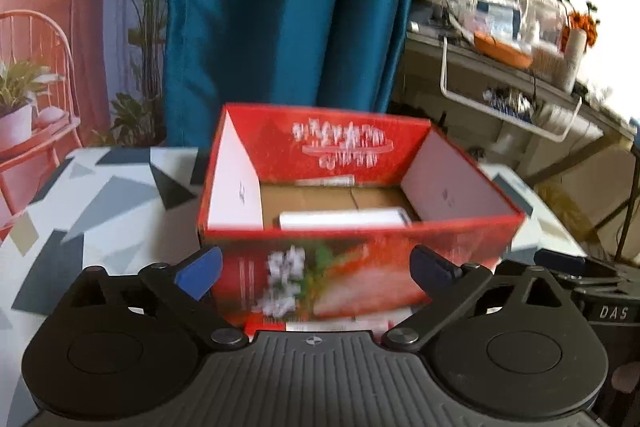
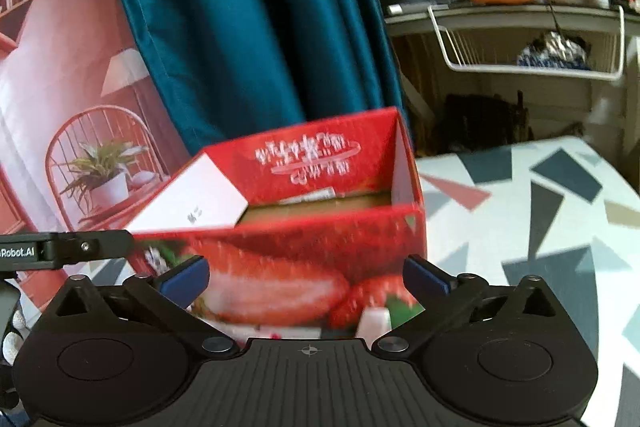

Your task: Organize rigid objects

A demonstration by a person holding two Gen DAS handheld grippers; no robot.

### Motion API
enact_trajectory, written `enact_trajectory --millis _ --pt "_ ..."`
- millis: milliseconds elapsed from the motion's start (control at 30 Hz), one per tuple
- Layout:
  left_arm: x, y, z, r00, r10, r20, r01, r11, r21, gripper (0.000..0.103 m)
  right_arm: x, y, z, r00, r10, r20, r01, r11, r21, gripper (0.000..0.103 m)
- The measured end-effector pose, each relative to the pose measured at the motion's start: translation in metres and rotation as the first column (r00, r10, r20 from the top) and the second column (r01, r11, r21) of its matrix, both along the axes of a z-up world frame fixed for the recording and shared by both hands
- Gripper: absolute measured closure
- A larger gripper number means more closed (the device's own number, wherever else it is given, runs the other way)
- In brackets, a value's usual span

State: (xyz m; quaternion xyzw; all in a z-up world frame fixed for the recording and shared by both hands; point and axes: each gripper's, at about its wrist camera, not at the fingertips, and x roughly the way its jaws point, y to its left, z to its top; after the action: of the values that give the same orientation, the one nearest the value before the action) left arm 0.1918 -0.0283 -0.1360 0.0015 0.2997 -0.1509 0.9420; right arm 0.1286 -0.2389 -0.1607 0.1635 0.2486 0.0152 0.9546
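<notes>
The main risk is that a hand-held gripper pushes the red box [image 1: 352, 195] instead of reaching into it. Both views are blurred, and the near wall of the box stands directly in front of the fingers, so a low forward move would probably hit the wall and slide the box over the patterned surface [image 1: 100, 203].

The left hand-held gripper [image 1: 318, 271] is released, with its blue fingers wide apart and nothing between them. The right hand-held gripper [image 2: 306, 277] is also spread and empty.

The box stands on the surface, open at the top, just beyond both grippers. Inside it, a white flat object [image 1: 344, 219] lies on the cardboard floor near the front wall. A second thin item lies at the back wall, too blurred to identify.
</notes>
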Motion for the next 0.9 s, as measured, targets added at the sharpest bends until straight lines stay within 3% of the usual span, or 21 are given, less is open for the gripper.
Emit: enact_trajectory --millis 133,400,900 --pt "-0.005 -0.002 -0.018 0.999 0.002 -0.036 0.000 0.999 0.044 0.000 -0.007 0.008 -0.019 0.999 0.003 -0.050 -0.003 1.000 -0.001 0.000" --pt "-0.013 0.006 -0.047 0.991 -0.001 -0.131 0.002 1.000 0.009 0.000 -0.007 0.021 -0.056 0.981 0.011 -0.194 -0.009 1.000 0.014 0.001" --pt "-0.023 0.004 -0.072 0.977 -0.040 -0.208 0.036 0.999 -0.022 0.001 -0.006 0.026 -0.069 0.954 0.048 -0.296 -0.031 0.998 0.062 0.001"
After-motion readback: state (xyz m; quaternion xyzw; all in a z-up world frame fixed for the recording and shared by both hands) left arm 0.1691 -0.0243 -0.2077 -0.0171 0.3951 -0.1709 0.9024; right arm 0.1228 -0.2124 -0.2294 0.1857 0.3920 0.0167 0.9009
